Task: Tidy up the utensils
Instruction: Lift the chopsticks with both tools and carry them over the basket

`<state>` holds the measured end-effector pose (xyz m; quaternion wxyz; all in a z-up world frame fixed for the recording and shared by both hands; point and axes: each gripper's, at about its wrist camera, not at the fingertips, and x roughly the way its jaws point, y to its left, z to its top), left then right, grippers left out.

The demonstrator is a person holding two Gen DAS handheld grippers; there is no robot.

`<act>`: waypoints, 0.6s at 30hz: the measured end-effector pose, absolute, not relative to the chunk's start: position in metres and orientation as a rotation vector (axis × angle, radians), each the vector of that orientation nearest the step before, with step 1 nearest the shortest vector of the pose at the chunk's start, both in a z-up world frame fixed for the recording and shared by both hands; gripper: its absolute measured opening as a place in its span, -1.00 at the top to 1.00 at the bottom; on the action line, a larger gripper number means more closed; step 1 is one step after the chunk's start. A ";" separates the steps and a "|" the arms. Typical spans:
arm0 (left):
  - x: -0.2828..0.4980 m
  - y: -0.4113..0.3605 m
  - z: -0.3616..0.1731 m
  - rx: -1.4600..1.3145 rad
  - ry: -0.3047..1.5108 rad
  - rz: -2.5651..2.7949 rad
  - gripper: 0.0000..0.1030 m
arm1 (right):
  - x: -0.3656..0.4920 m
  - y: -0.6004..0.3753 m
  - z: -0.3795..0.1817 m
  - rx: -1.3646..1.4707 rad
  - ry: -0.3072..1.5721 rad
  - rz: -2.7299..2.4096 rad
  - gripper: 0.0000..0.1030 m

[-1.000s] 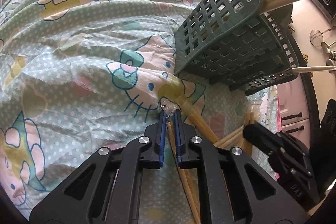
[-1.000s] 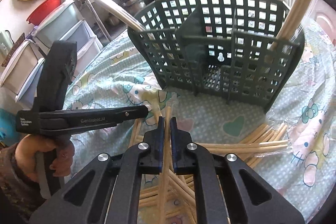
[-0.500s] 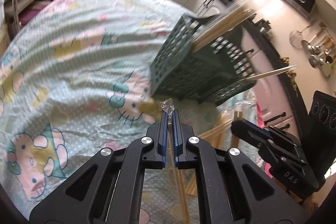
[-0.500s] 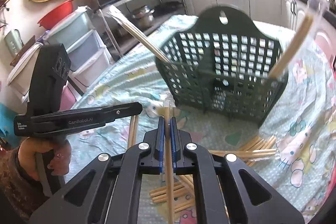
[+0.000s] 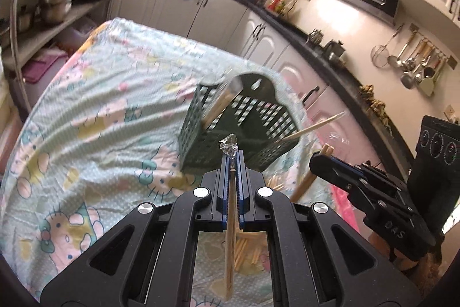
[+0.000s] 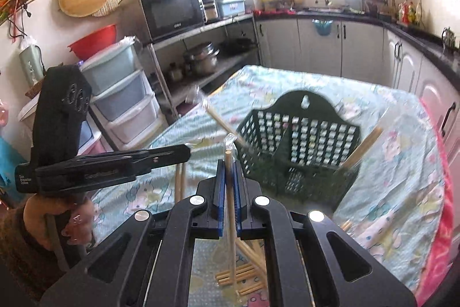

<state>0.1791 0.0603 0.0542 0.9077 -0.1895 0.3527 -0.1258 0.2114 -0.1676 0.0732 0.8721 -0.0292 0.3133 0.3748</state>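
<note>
Wrapped chopsticks hide their lower ends behind each closed claw

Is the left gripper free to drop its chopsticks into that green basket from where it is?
Probably yes. The left gripper is shut on wrapped chopsticks, above the tablecloth, and nothing stands between it and the green basket, whose top is open though some chopsticks already lean inside.

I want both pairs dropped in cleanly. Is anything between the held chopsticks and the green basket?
Nothing visible blocks either. Both the left gripper and right gripper hold wrapped chopsticks above the cloth, with open air to the basket. Only chopsticks already leaning inside it crowd the openings.
</note>
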 end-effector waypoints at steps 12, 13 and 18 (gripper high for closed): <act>0.181 0.036 0.114 -0.328 0.604 -0.340 0.96 | 0.212 -0.196 0.119 -0.028 0.517 0.701 0.89; 0.182 0.034 0.118 -0.322 0.595 -0.346 0.96 | 0.213 -0.198 0.121 -0.026 0.511 0.696 0.89; 0.187 0.025 0.139 -0.292 0.550 -0.368 0.96 | 0.219 -0.210 0.136 -0.002 0.466 0.662 0.89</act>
